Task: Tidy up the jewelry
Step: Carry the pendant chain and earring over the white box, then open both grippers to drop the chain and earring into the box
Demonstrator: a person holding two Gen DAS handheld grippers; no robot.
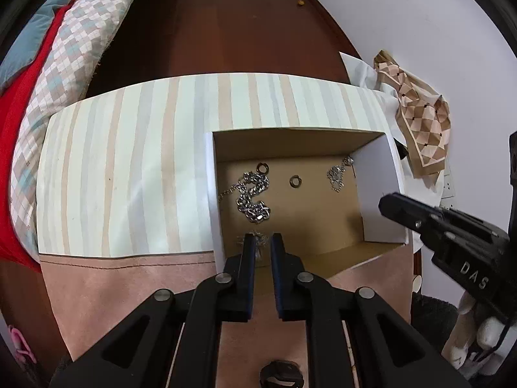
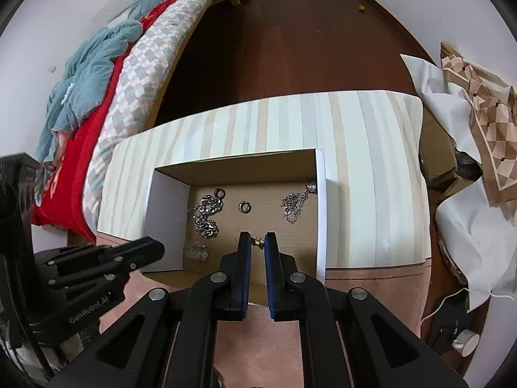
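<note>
Nearest, the right claw (image 2: 257, 242) pinches a small gold earring (image 2: 258, 242) above the open box (image 2: 168, 200); the left claw (image 1: 261, 242) pinches a sparkly silver piece (image 1: 257, 242). Beyond them a thick chain (image 1: 253, 194), two rings (image 1: 294, 181) and a fine chain (image 1: 336, 174) lie on the box floor

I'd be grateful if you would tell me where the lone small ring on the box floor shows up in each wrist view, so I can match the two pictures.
Left wrist view: the small ring lies just right of centre, on the cardboard floor between the thick chain and the thin chain.
Right wrist view: the same ring lies just left of centre, above the gripper tips.
Shared landmark: the thick chain, left of the ring in both.
</note>
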